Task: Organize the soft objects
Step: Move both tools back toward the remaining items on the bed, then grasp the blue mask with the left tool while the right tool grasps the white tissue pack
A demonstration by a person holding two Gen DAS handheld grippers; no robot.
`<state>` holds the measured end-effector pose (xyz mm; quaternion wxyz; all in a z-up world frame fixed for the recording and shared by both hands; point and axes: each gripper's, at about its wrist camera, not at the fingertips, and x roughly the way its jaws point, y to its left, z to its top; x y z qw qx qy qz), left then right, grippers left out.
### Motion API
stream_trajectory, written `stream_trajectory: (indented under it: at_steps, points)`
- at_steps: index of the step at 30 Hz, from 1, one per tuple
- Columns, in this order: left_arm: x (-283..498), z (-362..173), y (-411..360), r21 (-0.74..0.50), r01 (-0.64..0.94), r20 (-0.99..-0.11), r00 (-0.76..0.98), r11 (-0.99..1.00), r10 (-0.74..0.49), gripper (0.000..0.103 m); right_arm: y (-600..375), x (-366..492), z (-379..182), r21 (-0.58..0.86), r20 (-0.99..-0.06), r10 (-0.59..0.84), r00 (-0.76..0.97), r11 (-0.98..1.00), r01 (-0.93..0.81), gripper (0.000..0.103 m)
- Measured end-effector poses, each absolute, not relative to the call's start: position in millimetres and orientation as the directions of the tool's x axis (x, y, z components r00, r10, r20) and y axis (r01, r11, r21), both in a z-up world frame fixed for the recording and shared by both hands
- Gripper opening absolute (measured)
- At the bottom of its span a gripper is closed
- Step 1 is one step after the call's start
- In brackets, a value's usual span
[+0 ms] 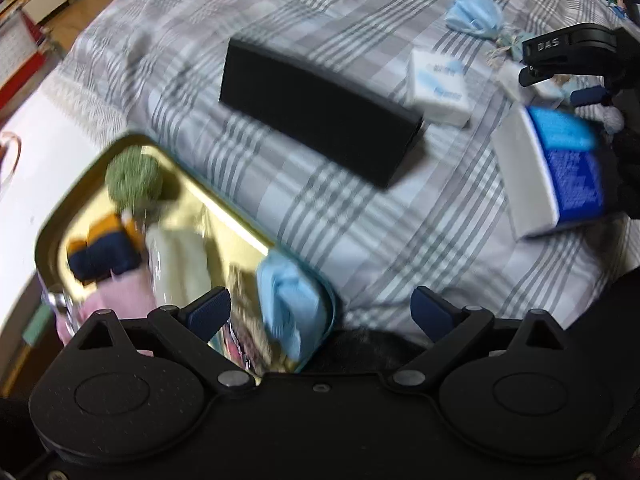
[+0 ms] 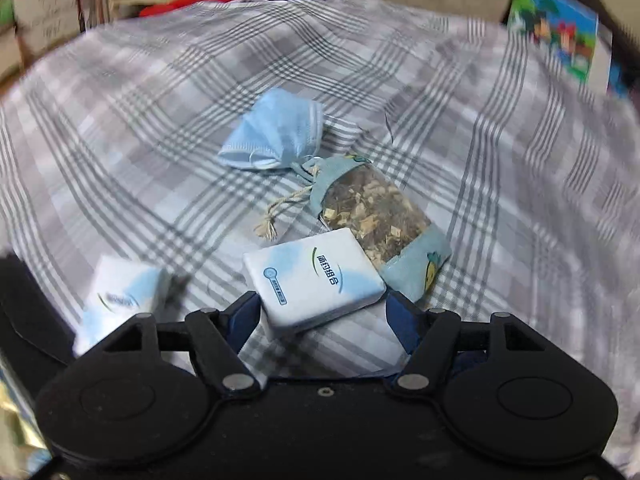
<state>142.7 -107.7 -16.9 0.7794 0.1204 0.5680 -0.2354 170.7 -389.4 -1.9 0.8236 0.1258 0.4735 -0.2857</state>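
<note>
Left wrist view, nearest first: the left gripper [image 1: 320, 312] has its blue pads spread wide with nothing between them. Just beyond its left finger lies a gold tray [image 1: 72, 200] holding a crumpled light blue face mask [image 1: 290, 300], a pale green folded cloth [image 1: 180, 264], a pink cloth [image 1: 120, 300], a navy and orange knit piece [image 1: 106, 252] and a green fuzzy ball [image 1: 134, 178]. Past the tray, on the grey plaid bedsheet [image 1: 340, 232], sits a black rectangular box [image 1: 316, 112]. To the right, the right gripper [image 1: 568, 76] shows with a blue and white tissue pack [image 1: 556, 168] below it; blur makes it hard to say how the pack is held.

Right wrist view: the right gripper [image 2: 320, 320] has a white tissue pack [image 2: 314, 284] between its half-parted fingers; the left pad looks to touch the pack's edge, but whether both pads press it I cannot tell. A second white tissue pack [image 2: 120, 292] lies just left. Touching the first pack's far corner is a drawstring sachet of dried herbs [image 2: 376, 212], and beyond it another light blue face mask [image 2: 276, 136] on the plaid sheet [image 2: 160, 120].
</note>
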Motion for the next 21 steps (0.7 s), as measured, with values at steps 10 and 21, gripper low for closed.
stream_trajectory:
  at_steps: [10, 21]
  points:
    - [201, 49, -180, -0.025, 0.573, -0.902, 0.34, 0.819, -0.265, 0.094, -439, 152, 17, 0.105, -0.789, -0.363, 0.495, 0.714, 0.692, 0.071]
    - [273, 38, -288, -0.1, 0.577, -0.897, 0.3, 0.81, -0.325, 0.094, -471, 141, -28, 0.154, -0.836, -0.3, 0.46, 0.676, 0.72, 0.071]
